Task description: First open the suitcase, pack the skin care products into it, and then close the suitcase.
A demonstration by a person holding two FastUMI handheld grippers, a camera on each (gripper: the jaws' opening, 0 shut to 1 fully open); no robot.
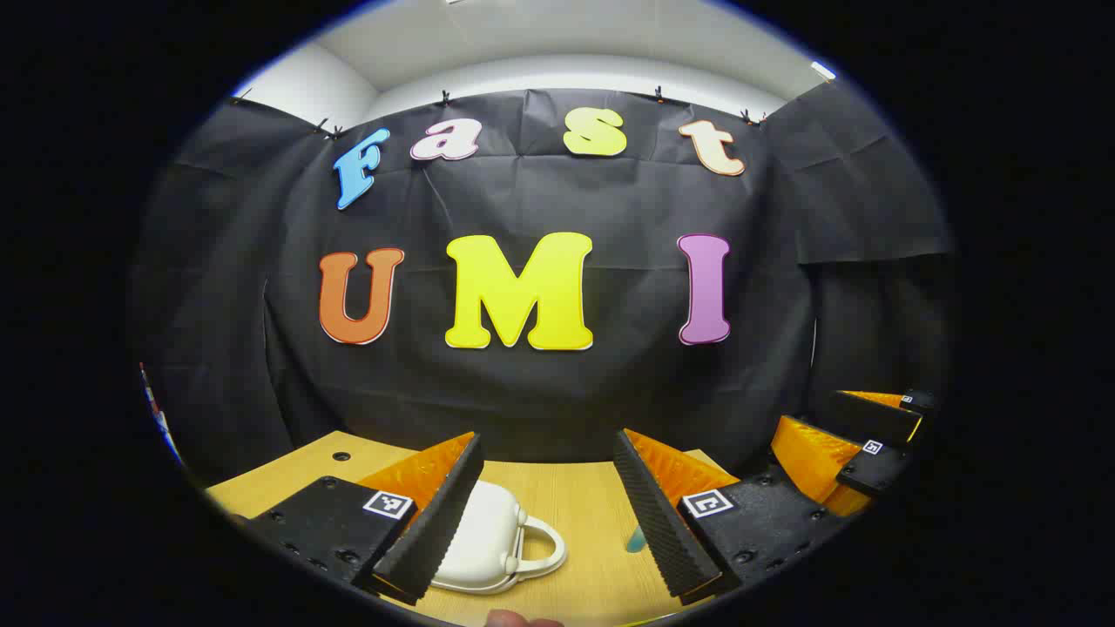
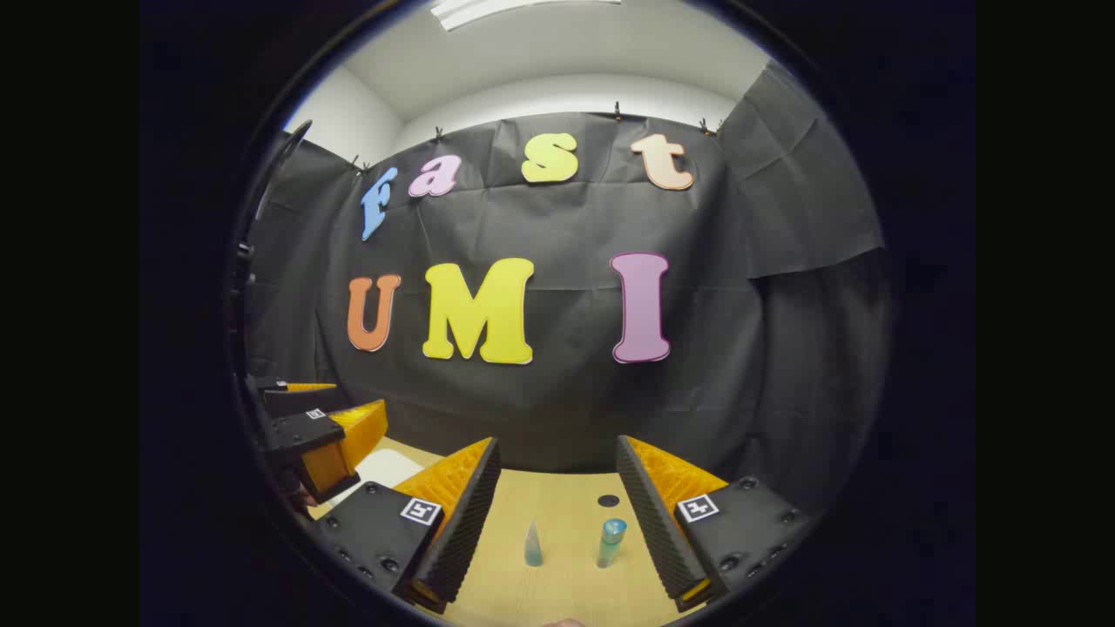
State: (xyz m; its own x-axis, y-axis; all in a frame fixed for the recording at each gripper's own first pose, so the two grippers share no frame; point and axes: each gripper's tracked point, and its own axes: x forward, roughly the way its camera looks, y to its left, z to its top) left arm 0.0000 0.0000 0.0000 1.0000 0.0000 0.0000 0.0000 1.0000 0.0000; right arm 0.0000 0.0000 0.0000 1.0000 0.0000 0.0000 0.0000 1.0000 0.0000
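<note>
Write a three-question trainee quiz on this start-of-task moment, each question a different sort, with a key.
1. True or false: the white suitcase lies shut on the wooden table, seen in the left gripper view.
2. Multiple choice: between the right gripper jaws, on the table, stand
A. two small skin care bottles
B. a folded towel
C. a pair of shoes
3. Fill in: the jaws of the left gripper are ____, holding nothing.

Key:
1. True; lid down, handle toward the right of that view.
2. A; a cone-shaped bottle and a capped bottle, both upright and apart.
3. Open.
</note>
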